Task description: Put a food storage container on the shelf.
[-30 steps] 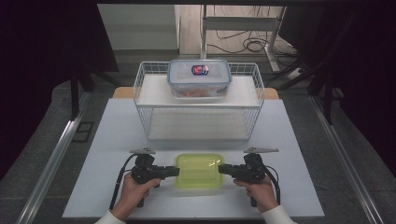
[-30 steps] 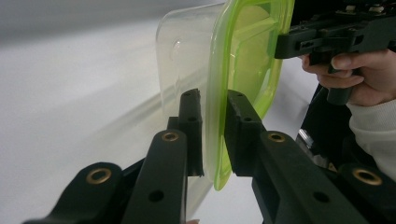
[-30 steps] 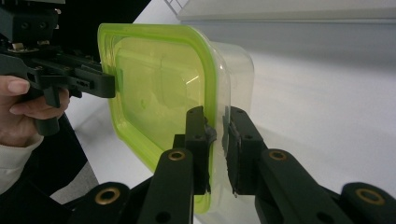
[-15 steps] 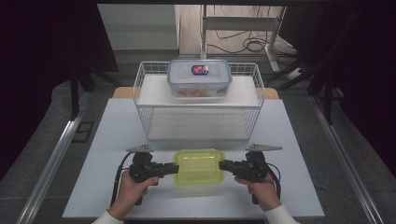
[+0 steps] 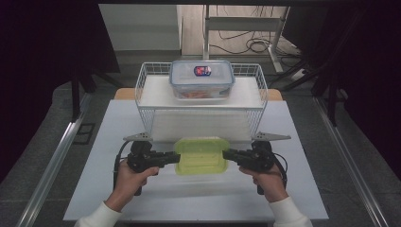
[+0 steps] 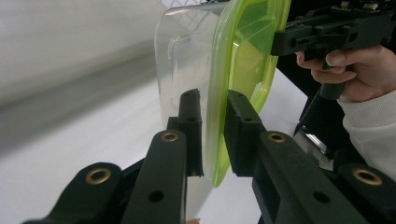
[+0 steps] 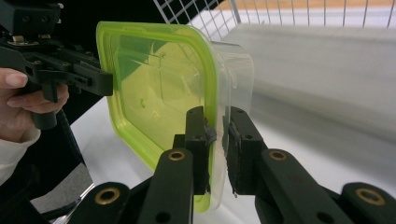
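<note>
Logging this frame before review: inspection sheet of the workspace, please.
Surface: white table, bare around the work.
Job's things: green-lidded container held off the table between both grippers; wire basket behind it holds a blue-lidded container.
Clutter: nothing seen.
Grippers: left gripper and right gripper each clamped on the green lid's rim, at opposite ends.
Cables: black leads trail from the grippers; more on the floor.
Surroundings: dark, desk legs beyond.
</note>
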A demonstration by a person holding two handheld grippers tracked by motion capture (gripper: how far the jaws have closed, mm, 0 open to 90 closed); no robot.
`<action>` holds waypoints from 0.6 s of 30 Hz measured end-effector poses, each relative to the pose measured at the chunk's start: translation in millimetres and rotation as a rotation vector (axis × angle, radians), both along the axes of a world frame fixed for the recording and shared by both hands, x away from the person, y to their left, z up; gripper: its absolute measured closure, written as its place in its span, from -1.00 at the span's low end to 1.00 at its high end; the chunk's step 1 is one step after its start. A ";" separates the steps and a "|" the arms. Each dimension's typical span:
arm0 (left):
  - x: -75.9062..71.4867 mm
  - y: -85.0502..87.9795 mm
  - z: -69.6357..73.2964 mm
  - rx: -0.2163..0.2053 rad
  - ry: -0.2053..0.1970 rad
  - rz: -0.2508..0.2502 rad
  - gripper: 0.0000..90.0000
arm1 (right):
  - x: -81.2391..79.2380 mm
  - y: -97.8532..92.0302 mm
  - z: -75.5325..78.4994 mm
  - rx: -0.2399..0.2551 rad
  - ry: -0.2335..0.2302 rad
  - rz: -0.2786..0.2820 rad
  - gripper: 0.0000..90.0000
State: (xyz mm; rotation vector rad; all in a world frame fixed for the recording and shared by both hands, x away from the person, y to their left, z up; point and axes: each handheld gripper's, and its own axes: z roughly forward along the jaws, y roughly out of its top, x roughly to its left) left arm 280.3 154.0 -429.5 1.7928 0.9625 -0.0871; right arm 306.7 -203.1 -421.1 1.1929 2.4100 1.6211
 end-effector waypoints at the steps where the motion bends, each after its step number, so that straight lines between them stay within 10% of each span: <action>1: 1.3 0.6 3.7 -0.001 -0.009 0.001 0.73 | 1.4 0.6 3.5 0.000 -0.009 0.000 0.76; 18: 19.2 4.3 55.4 -0.040 -0.077 0.006 0.73 | 16.8 3.5 62.5 0.001 -0.090 -0.004 0.76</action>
